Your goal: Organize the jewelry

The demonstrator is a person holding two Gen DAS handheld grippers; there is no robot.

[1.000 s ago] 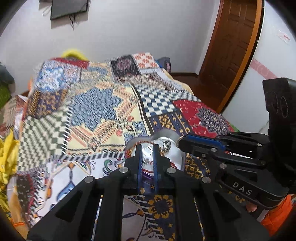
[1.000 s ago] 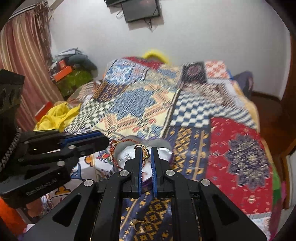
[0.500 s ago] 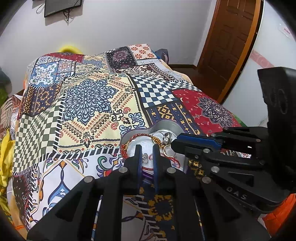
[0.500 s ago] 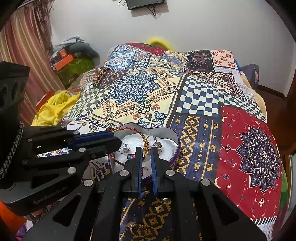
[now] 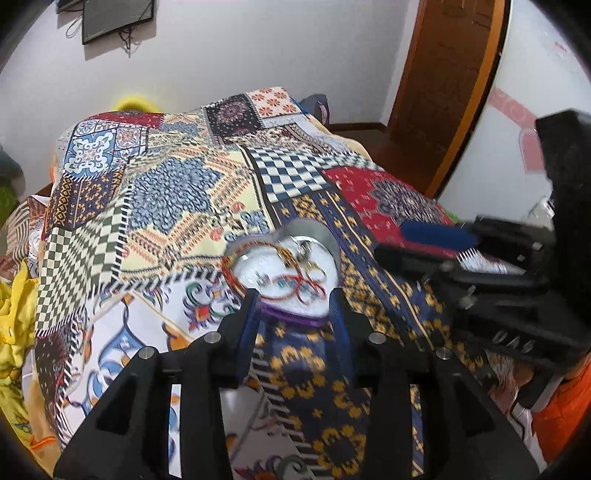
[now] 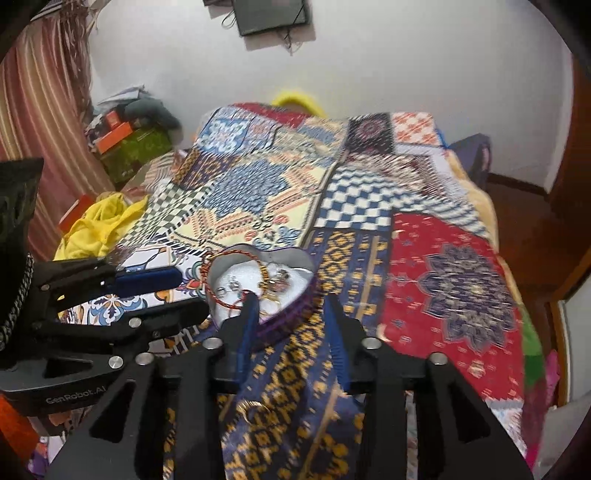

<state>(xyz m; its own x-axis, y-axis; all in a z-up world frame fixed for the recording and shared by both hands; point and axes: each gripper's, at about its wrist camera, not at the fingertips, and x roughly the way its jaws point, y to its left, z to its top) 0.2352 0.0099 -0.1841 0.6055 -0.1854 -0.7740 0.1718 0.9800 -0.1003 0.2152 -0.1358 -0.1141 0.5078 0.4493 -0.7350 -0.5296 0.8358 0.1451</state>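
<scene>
A heart-shaped tin with a purple side and white lining lies on the patchwork bedspread; it also shows in the right wrist view. It holds red and gold bangles, rings and small pieces. My left gripper is open and empty, its fingertips just short of the tin's near point. My right gripper is open and empty at the tin's near edge. A gold ring lies on the bedspread below the right gripper. Each gripper shows in the other's view, the right one and the left one.
The patchwork bedspread covers the whole bed. Yellow cloth and boxes lie off the bed's left side. A wooden door stands at the right. A dark screen hangs on the wall.
Both grippers have opened from shut. Both have drawn back slightly from the tin, and the views are blurred by motion.
</scene>
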